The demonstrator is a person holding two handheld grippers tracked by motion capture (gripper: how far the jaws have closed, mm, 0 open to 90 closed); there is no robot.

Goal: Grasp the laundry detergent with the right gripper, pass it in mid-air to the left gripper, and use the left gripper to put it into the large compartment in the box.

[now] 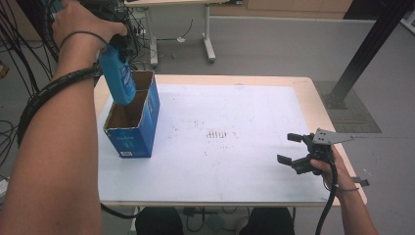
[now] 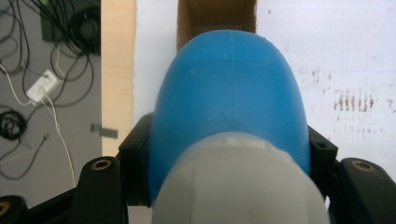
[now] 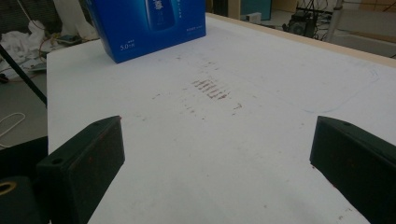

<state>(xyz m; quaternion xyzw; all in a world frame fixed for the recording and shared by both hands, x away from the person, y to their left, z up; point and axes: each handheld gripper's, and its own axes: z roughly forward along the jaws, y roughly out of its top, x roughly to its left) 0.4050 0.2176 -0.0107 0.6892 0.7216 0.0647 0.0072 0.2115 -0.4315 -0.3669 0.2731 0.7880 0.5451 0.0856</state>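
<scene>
Left tongs (image 2: 229, 186) clamped on blue bottle (image 1: 117, 78), bottom end dipping into open box (image 1: 131, 128) at bench (image 1: 244, 186) left edge. Keep upright, centre over rear compartment, lower slow w/o catching divider. Right tongs (image 1: 293, 147) open, empty. Box floor hidden; bottle cap blurred.

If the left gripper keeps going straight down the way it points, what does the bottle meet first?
Most likely the open blue box: the left gripper holds the blue bottle base-down over the box's mouth, so it should enter the cavity, though it may brush the cardboard rim.
</scene>
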